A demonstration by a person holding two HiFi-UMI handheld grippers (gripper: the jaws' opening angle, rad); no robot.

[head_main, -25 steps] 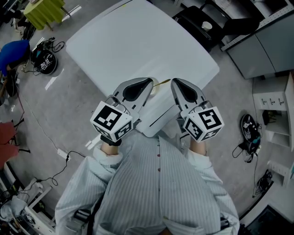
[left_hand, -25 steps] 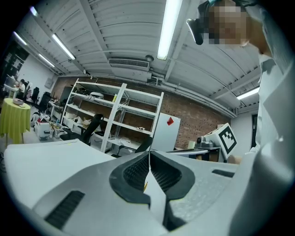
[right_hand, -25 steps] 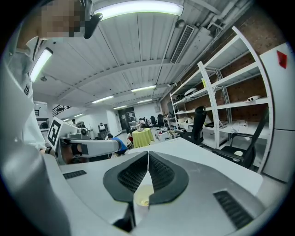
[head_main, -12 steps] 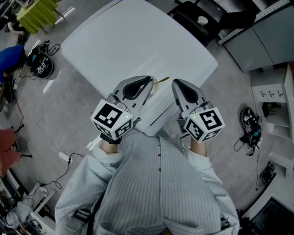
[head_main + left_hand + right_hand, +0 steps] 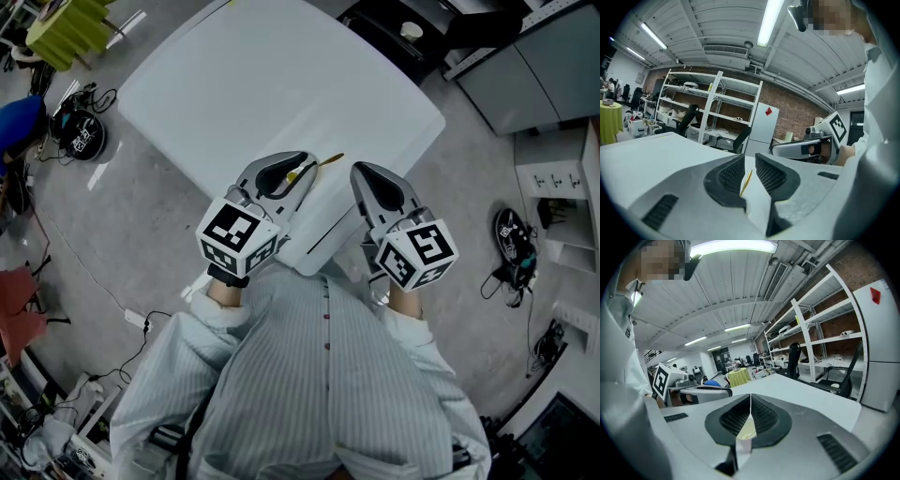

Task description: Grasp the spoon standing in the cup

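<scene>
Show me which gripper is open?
The left gripper: its jaws have just been opening, with the spoon between them. The right gripper is shut.

Open table beyond spoon; right tool close beside.

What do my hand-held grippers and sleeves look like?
Both the left hand-held gripper and right hand-held gripper are pale grey with black ribbed pads, each carrying a white cube with black square markers. The sleeves are light, finely striped.
</scene>
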